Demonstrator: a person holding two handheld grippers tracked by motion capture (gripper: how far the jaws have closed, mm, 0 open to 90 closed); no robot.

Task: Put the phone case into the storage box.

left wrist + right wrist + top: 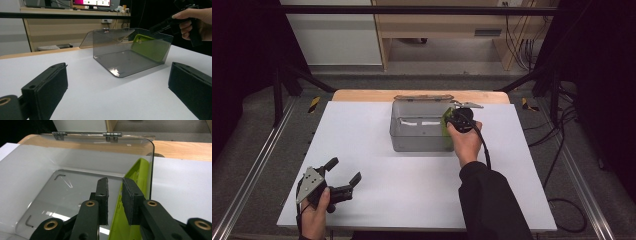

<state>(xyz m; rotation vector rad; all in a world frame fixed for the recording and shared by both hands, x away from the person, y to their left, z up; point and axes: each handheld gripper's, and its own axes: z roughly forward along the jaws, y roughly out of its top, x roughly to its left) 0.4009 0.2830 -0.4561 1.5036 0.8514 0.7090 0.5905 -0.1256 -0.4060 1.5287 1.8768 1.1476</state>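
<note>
A clear grey box (412, 142) with its hinged lid (422, 97) thrown back stands at the middle back of the white table. A lime-green phone case (445, 131) stands on edge inside it, against the right wall. My right gripper (451, 119) reaches into the box from above. In the right gripper view its jaws are nearly together, with the case's upper edge (140, 173) between the pads, so the right gripper (115, 195) is shut on it. My left gripper (346, 169) rests near the front left of the table, open and holding nothing, pointing at the box (120, 62) and the case (147, 48).
The white table (362, 130) ends in a wooden strip behind the box. Metal rails run along both sides. Shelving and cables stand on the floor beyond. The right gripper's cable (486, 145) trails back over the person's dark sleeve.
</note>
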